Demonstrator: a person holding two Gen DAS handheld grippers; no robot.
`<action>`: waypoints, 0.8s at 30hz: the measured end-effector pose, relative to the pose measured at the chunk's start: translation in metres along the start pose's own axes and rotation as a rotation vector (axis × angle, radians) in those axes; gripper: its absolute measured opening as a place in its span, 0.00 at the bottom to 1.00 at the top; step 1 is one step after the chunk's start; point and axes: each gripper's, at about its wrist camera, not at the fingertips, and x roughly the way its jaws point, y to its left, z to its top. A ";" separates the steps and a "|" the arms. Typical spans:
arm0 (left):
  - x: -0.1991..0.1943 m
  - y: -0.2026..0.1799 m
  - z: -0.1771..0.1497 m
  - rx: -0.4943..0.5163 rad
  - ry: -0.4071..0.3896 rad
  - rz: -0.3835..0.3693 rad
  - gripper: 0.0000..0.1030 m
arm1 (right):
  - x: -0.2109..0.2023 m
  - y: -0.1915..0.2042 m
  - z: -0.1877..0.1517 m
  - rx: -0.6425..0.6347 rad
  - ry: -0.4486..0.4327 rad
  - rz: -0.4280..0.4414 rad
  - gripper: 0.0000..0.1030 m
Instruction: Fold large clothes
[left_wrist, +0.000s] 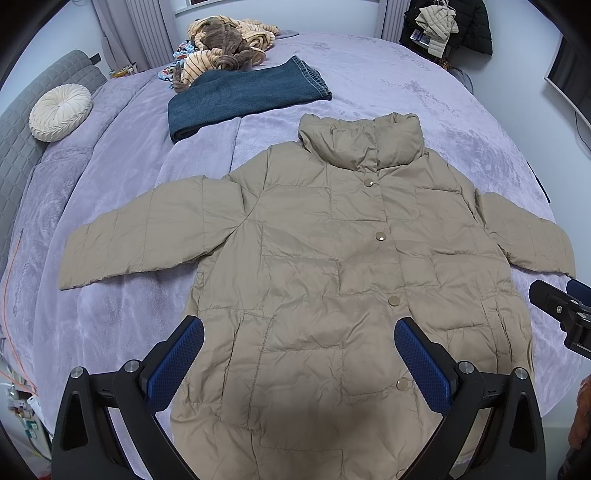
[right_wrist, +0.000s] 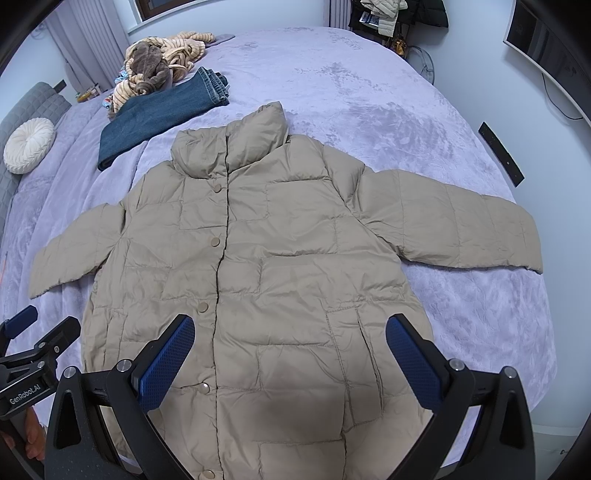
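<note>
A beige quilted puffer jacket (left_wrist: 325, 258) lies flat and buttoned on the lilac bed, front up, collar far, both sleeves spread out; it also shows in the right wrist view (right_wrist: 280, 258). My left gripper (left_wrist: 299, 332) is open and empty, hovering over the jacket's lower hem. My right gripper (right_wrist: 290, 328) is open and empty over the hem too, a little further right. The right gripper's tip shows at the right edge of the left wrist view (left_wrist: 561, 306); the left gripper shows at the left edge of the right wrist view (right_wrist: 33, 350).
Folded blue jeans (left_wrist: 243, 96) and a heap of striped and brown clothes (left_wrist: 225, 44) lie at the far side of the bed (left_wrist: 424, 85). A round cream cushion (left_wrist: 61, 112) sits by the grey headboard at left. Jackets hang at the back right (left_wrist: 443, 26).
</note>
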 end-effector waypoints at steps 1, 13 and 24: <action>0.000 -0.001 0.000 0.000 -0.001 -0.001 1.00 | -0.001 0.000 0.000 0.000 0.000 0.000 1.00; -0.001 0.002 -0.001 -0.002 0.000 0.000 1.00 | -0.002 0.001 0.001 -0.002 -0.001 0.000 1.00; -0.001 0.001 -0.001 -0.001 0.000 0.000 1.00 | 0.000 0.002 0.000 -0.002 -0.002 0.000 1.00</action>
